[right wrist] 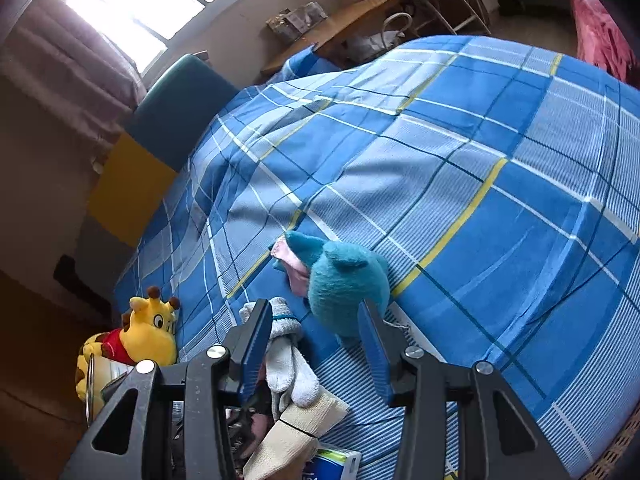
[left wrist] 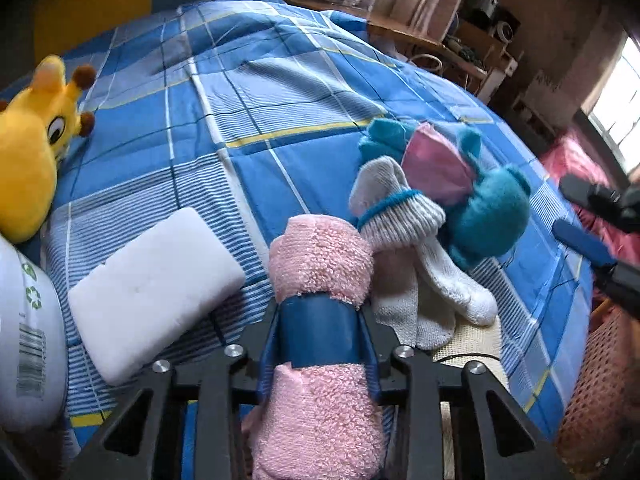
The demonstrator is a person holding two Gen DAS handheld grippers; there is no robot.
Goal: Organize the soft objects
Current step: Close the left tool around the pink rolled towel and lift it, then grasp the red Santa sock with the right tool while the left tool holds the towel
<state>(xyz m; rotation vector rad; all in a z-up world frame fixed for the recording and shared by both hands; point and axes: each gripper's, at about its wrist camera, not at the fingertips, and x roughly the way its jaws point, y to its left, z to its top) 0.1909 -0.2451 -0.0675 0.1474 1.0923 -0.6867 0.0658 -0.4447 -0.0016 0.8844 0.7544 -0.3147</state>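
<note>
My left gripper (left wrist: 320, 304) is shut on a rolled pink towel (left wrist: 320, 256), held low over the blue plaid bed (left wrist: 240, 100). Just right of it lie white socks (left wrist: 404, 216) and a teal plush toy with a pink patch (left wrist: 488, 212). A white foam block (left wrist: 152, 292) lies to the left, a yellow giraffe plush (left wrist: 28, 152) at the far left. My right gripper (right wrist: 316, 332) is open and empty, its fingers either side of the teal plush (right wrist: 348, 284) and just short of it, with the socks (right wrist: 288, 356) by its left finger. It shows at the right edge of the left wrist view (left wrist: 580, 216).
A white plastic bag (left wrist: 28, 340) sits at the lower left. A woven basket rim (left wrist: 592, 380) is at the lower right. A beige cloth (right wrist: 296, 428) and a blue-white pack (right wrist: 336, 460) lie under my right gripper. The giraffe (right wrist: 148, 332) is by the bed's corner. A wooden desk (right wrist: 340, 20) stands beyond.
</note>
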